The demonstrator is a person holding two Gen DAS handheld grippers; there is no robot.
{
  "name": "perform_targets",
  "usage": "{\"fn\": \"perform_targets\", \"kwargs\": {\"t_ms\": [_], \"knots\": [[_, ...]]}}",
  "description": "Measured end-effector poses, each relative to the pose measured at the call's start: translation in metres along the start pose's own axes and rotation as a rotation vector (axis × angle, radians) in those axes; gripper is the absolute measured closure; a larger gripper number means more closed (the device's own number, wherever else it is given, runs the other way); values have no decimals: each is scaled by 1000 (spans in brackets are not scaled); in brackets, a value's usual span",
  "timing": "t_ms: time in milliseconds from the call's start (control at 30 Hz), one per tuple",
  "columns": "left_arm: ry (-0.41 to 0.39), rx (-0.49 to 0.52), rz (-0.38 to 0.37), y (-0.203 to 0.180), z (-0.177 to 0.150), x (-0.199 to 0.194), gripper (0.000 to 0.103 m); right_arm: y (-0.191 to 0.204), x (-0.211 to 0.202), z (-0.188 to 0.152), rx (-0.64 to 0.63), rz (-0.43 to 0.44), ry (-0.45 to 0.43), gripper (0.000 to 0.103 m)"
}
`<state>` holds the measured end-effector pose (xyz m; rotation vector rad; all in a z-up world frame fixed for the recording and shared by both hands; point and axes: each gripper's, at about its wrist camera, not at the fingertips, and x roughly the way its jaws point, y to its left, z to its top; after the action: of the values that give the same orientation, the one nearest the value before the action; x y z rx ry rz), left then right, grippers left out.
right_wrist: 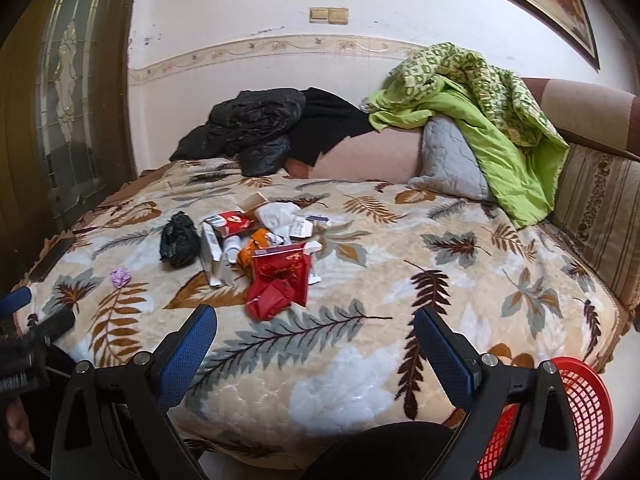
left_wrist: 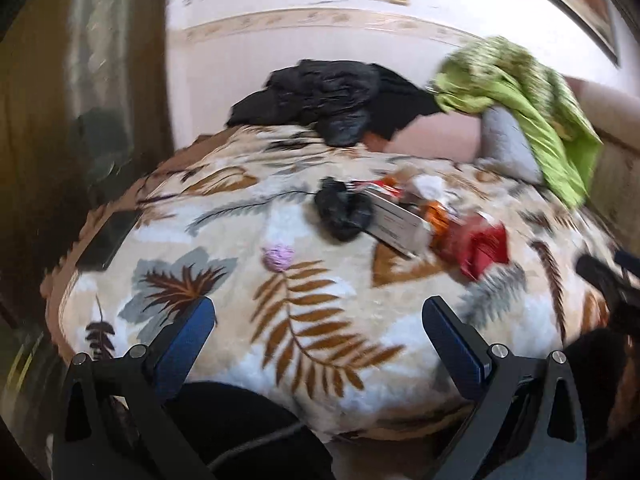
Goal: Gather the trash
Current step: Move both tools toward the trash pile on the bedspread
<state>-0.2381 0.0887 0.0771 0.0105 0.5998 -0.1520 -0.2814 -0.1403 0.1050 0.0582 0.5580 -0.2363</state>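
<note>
On the leaf-patterned blanket (left_wrist: 320, 320) in the left wrist view, the trash lies in one loose heap near the middle: a crumpled black plastic bag (left_wrist: 344, 216), a white carton (left_wrist: 400, 228) touching it, an orange wrapper (left_wrist: 438, 220) and a red packet (left_wrist: 480, 252) to the right. A small purple wad (left_wrist: 278, 257) sits apart, nearer the camera. The left gripper (left_wrist: 318, 316) hangs above the bed's near edge with its blue-padded jaws spread wide, holding and touching nothing. This picture is smeared by motion, so the smaller scraps in the heap cannot be told apart.

From the right wrist view, sharper, the same heap shows the black plastic bag (right_wrist: 180, 240), white carton (right_wrist: 214, 256), orange wrapper (right_wrist: 256, 248), red packet (right_wrist: 280, 280) and white tissue (right_wrist: 276, 214); the purple wad (right_wrist: 121, 278) lies well left. A red mesh basket (right_wrist: 588, 412) stands off the bed's near right corner, half hidden behind a finger; its inside cannot be seen. The right gripper (right_wrist: 316, 328) is likewise wide open and empty, well short of the trash
</note>
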Motion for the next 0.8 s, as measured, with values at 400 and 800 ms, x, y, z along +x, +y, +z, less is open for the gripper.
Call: {"fn": "perform_targets", "kwargs": {"t_ms": [400,800], "knots": [[-23,43,105,-1,8,18,0,-2,7,-3,7,-54,15,3],[-15,46,104,-2,5,19,0,-4,10,-3,27,-41,32,3]]}}
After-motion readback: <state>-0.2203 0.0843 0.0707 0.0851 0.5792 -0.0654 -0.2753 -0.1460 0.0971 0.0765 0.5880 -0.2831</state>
